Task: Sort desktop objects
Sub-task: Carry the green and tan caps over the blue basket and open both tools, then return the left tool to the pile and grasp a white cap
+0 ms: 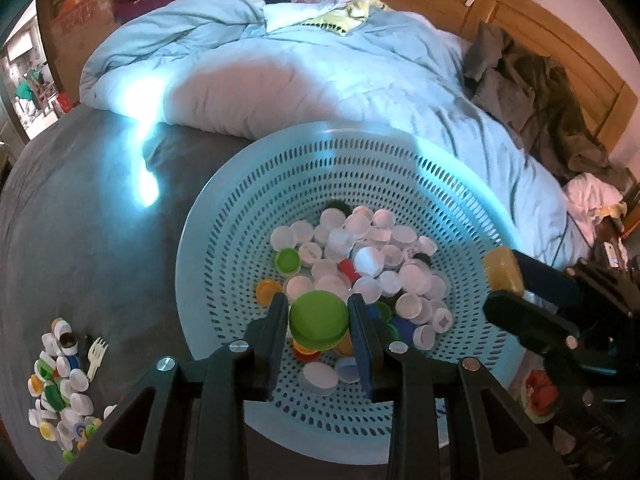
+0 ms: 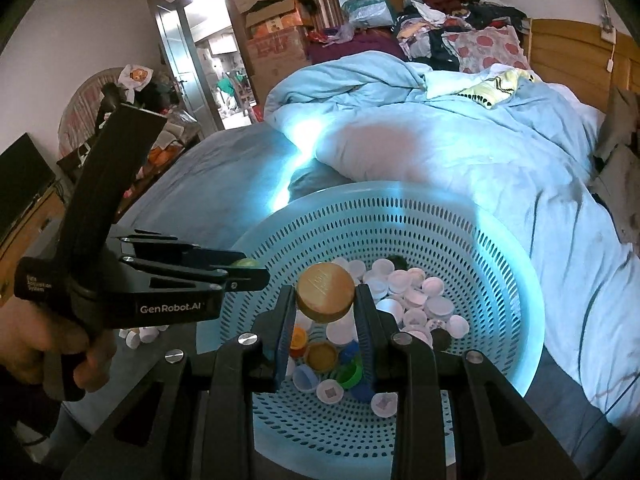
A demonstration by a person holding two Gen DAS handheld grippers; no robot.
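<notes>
A light blue perforated basket (image 1: 248, 200) sits on a grey bed sheet and holds many bottle caps (image 1: 360, 252), mostly white. My left gripper (image 1: 319, 322) is shut on a green cap (image 1: 318, 322), held above the basket's near side. My right gripper (image 2: 325, 300) is shut on a golden-yellow cap (image 2: 325, 294) above the same basket (image 2: 480, 248). In the left wrist view the right gripper (image 1: 505, 283) shows at the right with its yellow cap (image 1: 502, 272). In the right wrist view the left gripper (image 2: 246, 270) shows at the left, a bit of green cap (image 2: 245, 263) between its fingers.
A pile of sorted caps (image 1: 60, 384) and a small plastic fork (image 1: 97, 356) lie on the grey sheet (image 1: 100, 240) left of the basket. A rumpled light blue duvet (image 1: 320, 72) lies behind the basket. Clothes (image 1: 532, 92) and a wooden headboard (image 1: 560, 40) are at the right.
</notes>
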